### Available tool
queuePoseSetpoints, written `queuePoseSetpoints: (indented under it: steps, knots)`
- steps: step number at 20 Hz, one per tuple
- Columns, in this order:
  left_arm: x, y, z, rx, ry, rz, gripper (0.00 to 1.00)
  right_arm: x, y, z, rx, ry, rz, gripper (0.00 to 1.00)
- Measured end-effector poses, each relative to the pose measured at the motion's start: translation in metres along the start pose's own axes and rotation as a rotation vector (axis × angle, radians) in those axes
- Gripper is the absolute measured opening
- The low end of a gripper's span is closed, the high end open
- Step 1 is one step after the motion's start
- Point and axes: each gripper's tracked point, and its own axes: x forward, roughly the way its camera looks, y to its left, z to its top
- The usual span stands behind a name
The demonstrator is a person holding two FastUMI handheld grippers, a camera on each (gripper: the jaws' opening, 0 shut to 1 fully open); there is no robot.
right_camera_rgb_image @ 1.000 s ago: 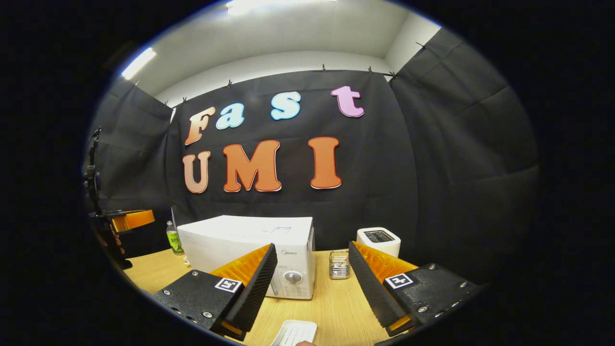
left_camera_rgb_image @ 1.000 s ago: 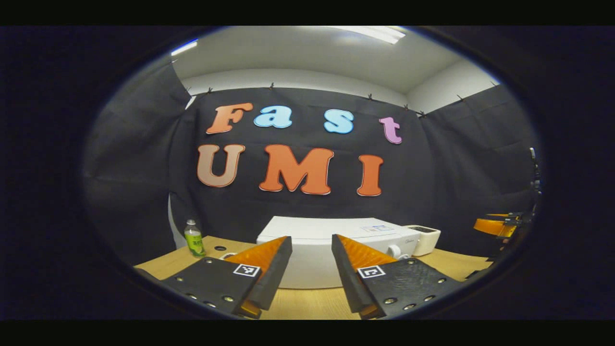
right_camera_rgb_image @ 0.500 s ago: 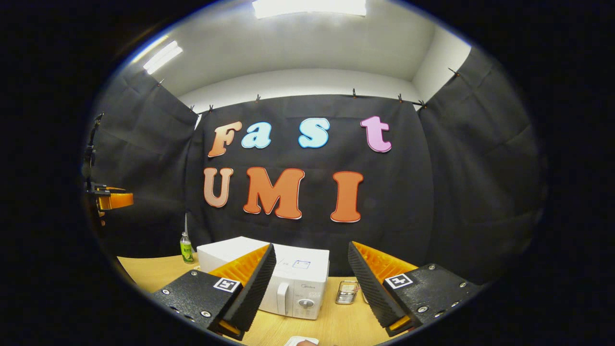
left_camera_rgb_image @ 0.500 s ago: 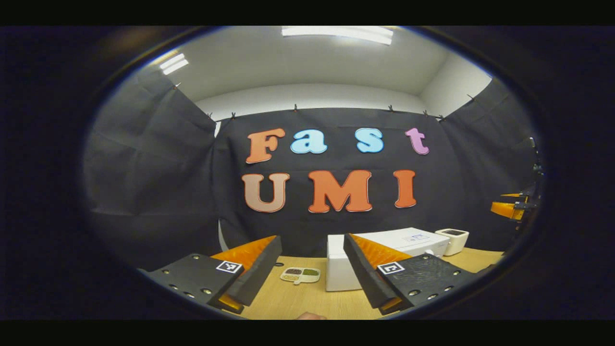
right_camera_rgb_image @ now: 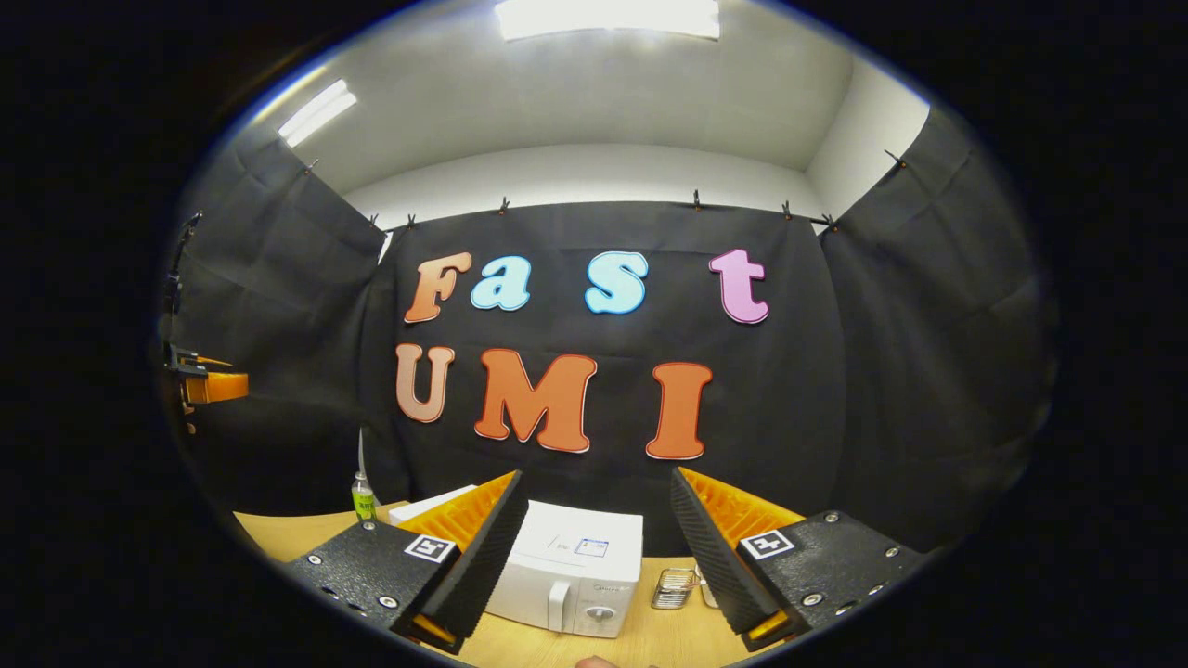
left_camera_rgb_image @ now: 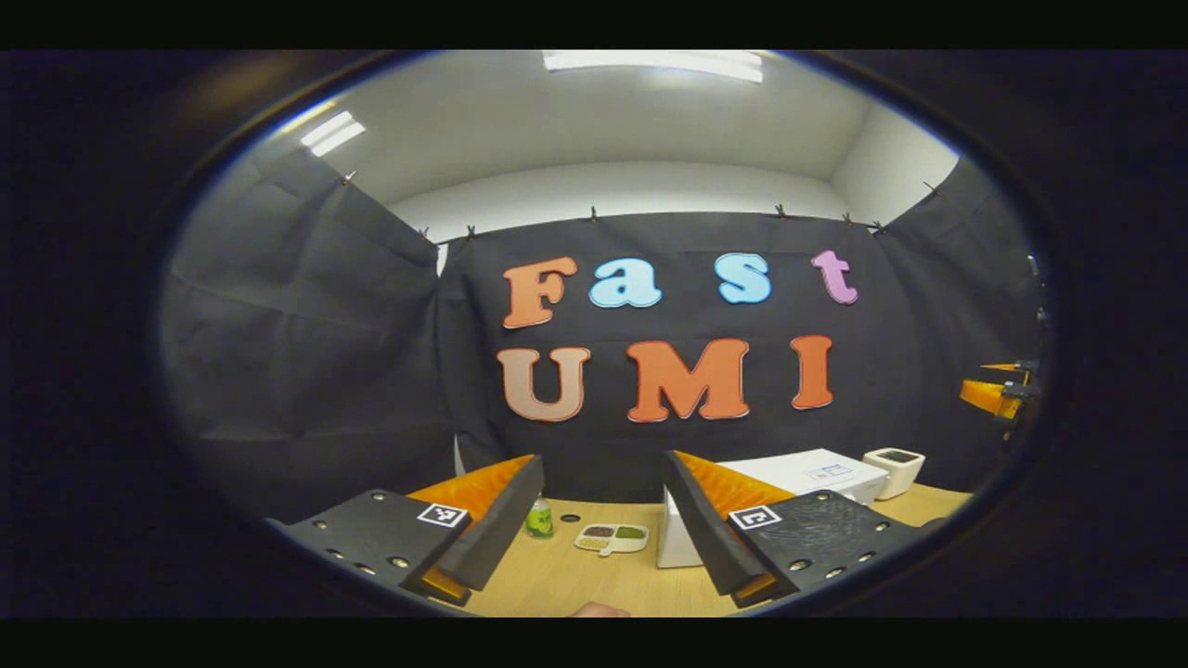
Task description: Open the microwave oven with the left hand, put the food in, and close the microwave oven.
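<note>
In the left gripper view, the left gripper (left_camera_rgb_image: pixel 603 520) hangs above the wooden table (left_camera_rgb_image: pixel 594 580) with its two fingers spread wide and nothing between them. The white microwave oven (left_camera_rgb_image: pixel 807 473) sits on the table behind the gripper's right-hand finger, which covers most of its front, so the door cannot be made out from here. Left of the microwave oven, well apart from it, lies the food: a small white divided tray (left_camera_rgb_image: pixel 611 536) with dark, green and pale portions in its compartments; it is too small to name what they are. Further left of the tray stands a green-labelled bottle (left_camera_rgb_image: pixel 538 520), partly hidden by the other finger. A white toaster (left_camera_rgb_image: pixel 893 468) stands just right of the microwave oven, toward the back.

In the right gripper view, the right gripper (right_camera_rgb_image: pixel 599 557) is likewise spread wide and empty, held above the table (right_camera_rgb_image: pixel 650 640). The microwave oven (right_camera_rgb_image: pixel 580 571) shows between its fingers with the door closed, a handle and a round dial on the front; its left part is covered by a finger. Just right of it sits a clear ribbed glass container (right_camera_rgb_image: pixel 673 587), partly cut off by the other finger. The bottle (right_camera_rgb_image: pixel 363 499) stands left of the microwave oven.
</note>
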Motion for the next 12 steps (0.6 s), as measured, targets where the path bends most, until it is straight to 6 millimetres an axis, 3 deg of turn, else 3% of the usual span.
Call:
queuePoseSetpoints:
  steps: [5,9,12]
  knots:
    - [0.010,-0.014,0.004,0.017,0.010,-0.017,0.86,0.005,0.001,0.005,0.000,0.004,0.013,0.95]
    - [0.020,-0.018,0.025,0.038,-0.024,-0.001,0.86,0.006,-0.013,0.015,0.001,-0.002,0.003,0.95]
    - [0.019,-0.028,0.024,0.035,-0.012,-0.012,0.86,0.005,-0.019,0.016,0.036,0.003,0.014,0.99]
